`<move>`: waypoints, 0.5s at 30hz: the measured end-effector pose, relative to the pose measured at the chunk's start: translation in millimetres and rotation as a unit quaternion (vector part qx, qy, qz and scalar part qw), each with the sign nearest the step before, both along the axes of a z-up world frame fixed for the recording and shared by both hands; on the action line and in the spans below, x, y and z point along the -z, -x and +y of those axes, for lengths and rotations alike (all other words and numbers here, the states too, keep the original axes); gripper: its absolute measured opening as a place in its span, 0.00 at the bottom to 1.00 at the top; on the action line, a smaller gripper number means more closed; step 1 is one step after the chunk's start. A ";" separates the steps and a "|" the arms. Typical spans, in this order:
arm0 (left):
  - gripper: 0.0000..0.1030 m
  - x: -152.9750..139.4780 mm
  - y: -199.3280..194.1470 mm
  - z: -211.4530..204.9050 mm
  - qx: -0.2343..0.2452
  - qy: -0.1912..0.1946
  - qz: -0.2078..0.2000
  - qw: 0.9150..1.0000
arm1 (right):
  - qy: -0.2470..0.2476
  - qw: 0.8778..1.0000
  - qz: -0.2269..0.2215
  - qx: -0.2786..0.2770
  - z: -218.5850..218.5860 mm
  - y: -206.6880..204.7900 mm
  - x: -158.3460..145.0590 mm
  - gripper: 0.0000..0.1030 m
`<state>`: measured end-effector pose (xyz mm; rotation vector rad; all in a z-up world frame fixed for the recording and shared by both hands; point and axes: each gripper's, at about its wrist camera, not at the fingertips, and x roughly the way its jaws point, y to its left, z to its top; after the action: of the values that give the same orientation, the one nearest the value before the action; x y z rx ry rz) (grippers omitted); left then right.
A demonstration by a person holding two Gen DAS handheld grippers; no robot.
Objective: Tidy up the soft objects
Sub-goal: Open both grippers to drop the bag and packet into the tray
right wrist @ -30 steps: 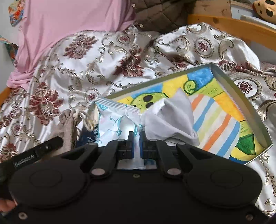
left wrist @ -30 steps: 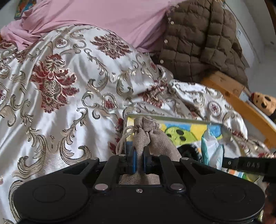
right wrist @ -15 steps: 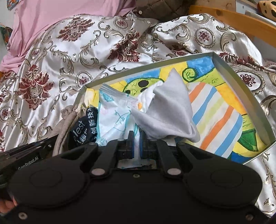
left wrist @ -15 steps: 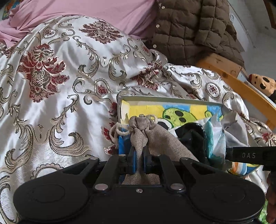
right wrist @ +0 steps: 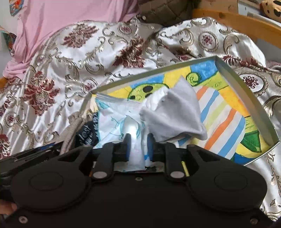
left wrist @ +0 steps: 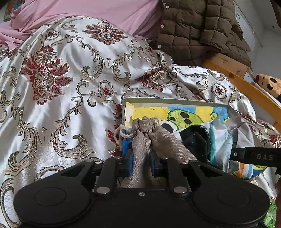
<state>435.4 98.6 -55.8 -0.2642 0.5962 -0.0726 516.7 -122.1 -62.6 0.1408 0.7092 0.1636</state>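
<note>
A shallow metal tray (right wrist: 244, 84) with a colourful cartoon drawing inside lies on the bed; it also shows in the left wrist view (left wrist: 175, 100). My left gripper (left wrist: 141, 158) holds a beige drawstring burlap pouch (left wrist: 152, 138) at the tray's near left corner, jaws slightly parted around the cloth. My right gripper (right wrist: 138, 145) pinches a white and blue tissue pack (right wrist: 116, 115) with a grey cloth (right wrist: 180, 112) over the tray, jaws slightly parted too. A black pouch (right wrist: 86, 133) lies between the two loads.
A white satin quilt (left wrist: 61, 87) with red and gold flowers covers the bed. A pink sheet (left wrist: 87, 12) and a brown quilted jacket (left wrist: 196, 29) lie at the back. A wooden bed rail (left wrist: 245, 87) runs along the right, with a spotted plush toy (left wrist: 268, 84) beyond it.
Both grippers have eased open a little around their loads. The pouch and the tissue pack have come down over the tray's near left part.
</note>
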 end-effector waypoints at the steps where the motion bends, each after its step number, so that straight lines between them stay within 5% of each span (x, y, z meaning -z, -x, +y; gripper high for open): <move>1: 0.26 -1.9 1.1 -0.7 0.000 0.001 -0.002 1.000 | 0.003 1.000 -0.006 0.000 0.4 2.8 -3.3 0.23; 15: 0.64 -48.5 31.3 -9.3 -0.018 -0.001 -0.047 0.999 | 0.007 0.996 -0.092 0.001 -23.5 46.5 -54.4 0.70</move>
<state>404.1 89.3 -7.3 -0.2679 0.4972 -0.0498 470.3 -145.6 -8.2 0.1120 0.5257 0.1674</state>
